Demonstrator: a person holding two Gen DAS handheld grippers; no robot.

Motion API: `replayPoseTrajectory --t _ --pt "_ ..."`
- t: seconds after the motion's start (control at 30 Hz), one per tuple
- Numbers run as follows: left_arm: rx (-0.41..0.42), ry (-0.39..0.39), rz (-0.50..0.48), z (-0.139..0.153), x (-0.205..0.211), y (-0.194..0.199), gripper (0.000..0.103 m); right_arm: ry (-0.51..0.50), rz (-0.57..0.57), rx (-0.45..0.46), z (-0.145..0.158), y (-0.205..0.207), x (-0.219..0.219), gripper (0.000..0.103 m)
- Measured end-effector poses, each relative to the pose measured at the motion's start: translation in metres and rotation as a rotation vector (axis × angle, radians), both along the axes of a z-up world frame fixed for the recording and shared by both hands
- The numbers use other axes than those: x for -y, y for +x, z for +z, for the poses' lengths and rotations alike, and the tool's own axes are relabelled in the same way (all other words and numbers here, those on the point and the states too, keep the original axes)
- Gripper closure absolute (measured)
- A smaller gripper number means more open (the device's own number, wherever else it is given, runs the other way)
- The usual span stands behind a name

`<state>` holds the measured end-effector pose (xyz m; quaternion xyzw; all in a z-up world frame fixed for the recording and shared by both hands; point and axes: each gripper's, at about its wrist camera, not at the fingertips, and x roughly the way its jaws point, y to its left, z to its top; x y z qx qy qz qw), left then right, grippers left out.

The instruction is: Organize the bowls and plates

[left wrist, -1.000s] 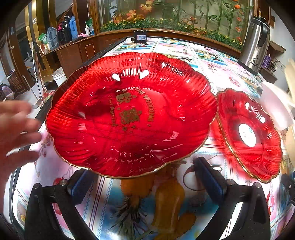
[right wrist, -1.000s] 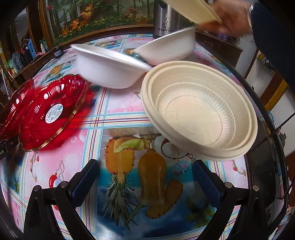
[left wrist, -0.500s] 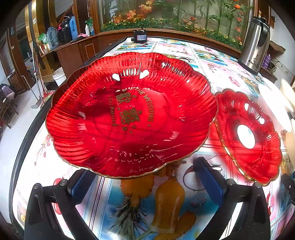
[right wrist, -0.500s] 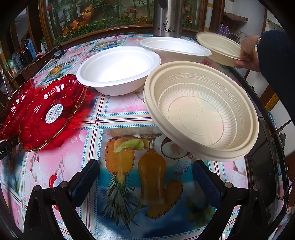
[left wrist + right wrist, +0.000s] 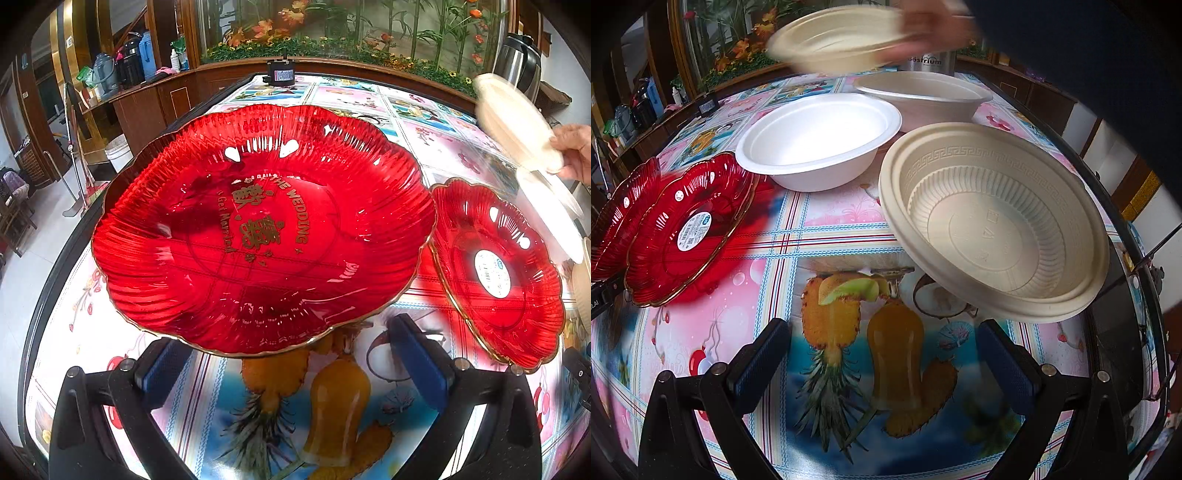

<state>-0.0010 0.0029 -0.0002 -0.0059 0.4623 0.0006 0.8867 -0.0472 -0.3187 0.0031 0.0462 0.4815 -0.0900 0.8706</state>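
Note:
A large red wedding plate [image 5: 258,229] lies just ahead of my open, empty left gripper [image 5: 291,365]. A smaller red plate [image 5: 495,273] with a white sticker sits to its right; it also shows in the right wrist view [image 5: 690,229], beside the large plate's edge [image 5: 624,206]. My right gripper [image 5: 882,365] is open and empty, short of a cream ribbed bowl [image 5: 993,221]. Behind stand a white foam bowl [image 5: 820,140] and another white bowl [image 5: 923,96]. A bare hand [image 5: 934,26] holds a blurred cream bowl [image 5: 834,40] above the table.
The table has a fruit-print cloth [image 5: 849,332] and a dark rim [image 5: 1115,332]. A steel thermos [image 5: 517,70] stands at the far right edge and a small black device [image 5: 280,74] at the far end. Wooden cabinets [image 5: 147,107] stand at left.
The hand has lifted the cream bowl from the far right and swung it left, over the white bowls. Both grippers and the red plates have stayed put.

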Motion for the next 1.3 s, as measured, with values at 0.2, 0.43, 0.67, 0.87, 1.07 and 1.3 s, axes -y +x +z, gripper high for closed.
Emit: replayPoseTrajectory --t 0.2,0.43,0.67,0.87,1.07,1.3 --pt "0.0 -0.001 0.0 0.0 0.0 0.0 0.0 0.0 0.0 0.0 0.0 0.0 0.0 0.001" --pt "-0.002 -0.01 0.05 -0.001 0.002 -0.002 0.0 0.0 0.0 0.0 0.0 0.0 -0.001 0.001" --pt "0.041 0.001 0.05 0.0 0.001 -0.003 0.0 0.0 0.0 0.0 0.0 0.0 -0.001 0.001" --pt "0.046 -0.016 0.026 0.0 -0.001 -0.004 0.0 0.0 0.0 0.0 0.0 0.0 -0.001 0.001" --pt "-0.016 -0.018 0.012 0.001 -0.001 -0.008 0.0 0.0 0.0 0.0 0.0 0.0 -0.001 0.001" --pt "0.127 -0.031 0.06 0.033 -0.01 -0.05 0.0 0.0 0.0 0.0 0.0 0.0 -0.001 0.001"
